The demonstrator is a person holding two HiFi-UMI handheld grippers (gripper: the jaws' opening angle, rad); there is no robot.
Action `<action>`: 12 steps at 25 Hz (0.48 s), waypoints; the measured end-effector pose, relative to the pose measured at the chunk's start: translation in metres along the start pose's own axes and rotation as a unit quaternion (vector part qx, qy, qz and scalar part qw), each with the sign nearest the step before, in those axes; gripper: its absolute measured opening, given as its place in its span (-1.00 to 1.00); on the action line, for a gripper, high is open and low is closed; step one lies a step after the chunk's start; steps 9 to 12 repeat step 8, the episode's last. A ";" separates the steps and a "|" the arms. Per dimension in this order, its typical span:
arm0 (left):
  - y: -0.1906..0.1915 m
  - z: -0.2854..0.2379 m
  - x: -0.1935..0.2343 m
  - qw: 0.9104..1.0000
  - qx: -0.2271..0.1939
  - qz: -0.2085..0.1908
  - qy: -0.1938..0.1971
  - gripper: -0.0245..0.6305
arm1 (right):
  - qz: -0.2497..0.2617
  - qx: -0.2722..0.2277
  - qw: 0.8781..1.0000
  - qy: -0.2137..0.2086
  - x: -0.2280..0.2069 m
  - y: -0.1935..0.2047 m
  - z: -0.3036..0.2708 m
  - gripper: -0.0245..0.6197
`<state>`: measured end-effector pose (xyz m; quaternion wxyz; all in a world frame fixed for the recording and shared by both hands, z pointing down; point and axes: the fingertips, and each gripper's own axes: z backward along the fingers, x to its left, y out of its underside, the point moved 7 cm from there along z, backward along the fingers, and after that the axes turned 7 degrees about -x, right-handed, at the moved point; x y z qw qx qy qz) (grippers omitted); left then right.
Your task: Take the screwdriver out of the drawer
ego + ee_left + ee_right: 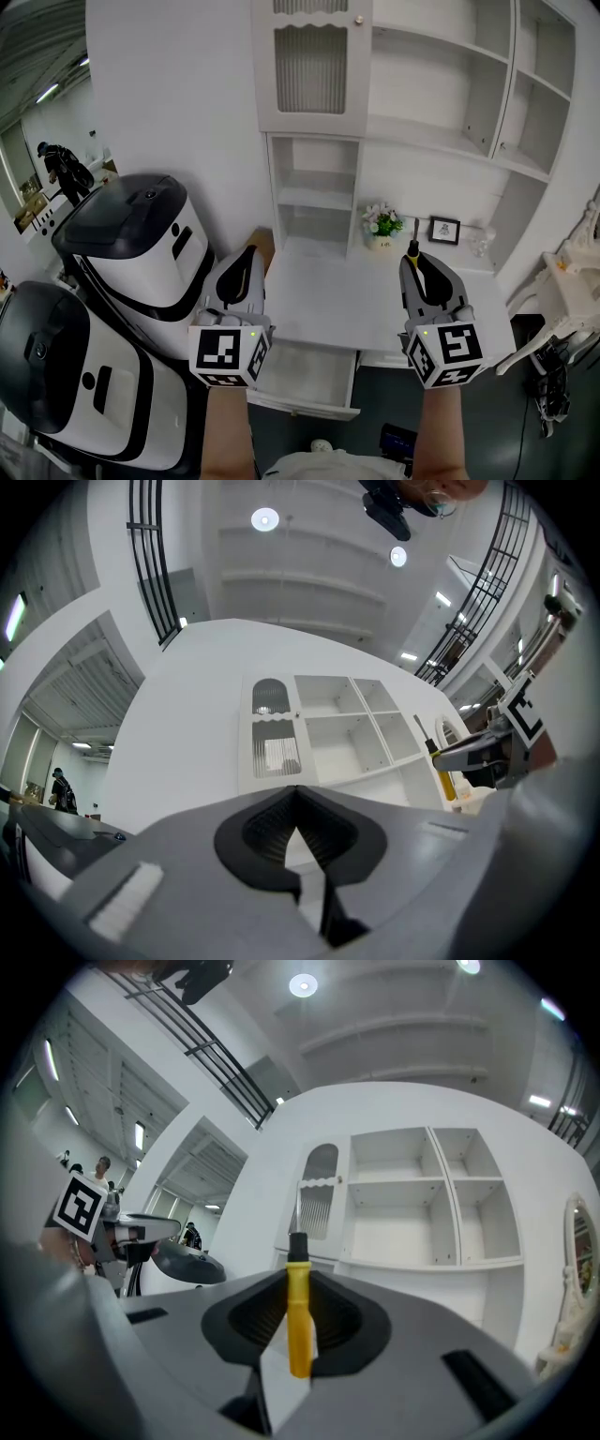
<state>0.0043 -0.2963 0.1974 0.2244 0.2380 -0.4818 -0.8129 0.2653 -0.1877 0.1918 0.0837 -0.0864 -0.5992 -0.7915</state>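
right gripper (418, 266) clamps the yellow screwdriver (299, 1321) upright.

The drawer (314, 373) has its left side partly hidden behind the left gripper (248, 253); the framed picture (444, 230) beyond it is too small to read.

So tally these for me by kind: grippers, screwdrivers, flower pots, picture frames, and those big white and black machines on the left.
Grippers: 2, left gripper and right gripper
Screwdrivers: 1, the screwdriver held in the right jaws
Flower pots: 1, flower pot
Picture frames: 1, picture frame
Machines: 2, nearer machine and farther machine
Total: 7
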 end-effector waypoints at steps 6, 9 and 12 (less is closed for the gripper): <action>0.002 0.001 0.002 1.000 0.004 0.000 0.001 -0.92 | -0.007 0.002 1.000 0.000 0.001 0.003 -0.001 -0.68; 0.002 0.001 0.004 1.000 0.005 0.000 0.001 -0.92 | -0.010 0.002 1.000 0.000 0.002 0.003 -0.002 -0.68; 0.002 0.001 0.004 1.000 0.005 0.000 0.001 -0.92 | -0.010 0.002 1.000 0.000 0.002 0.003 -0.002 -0.68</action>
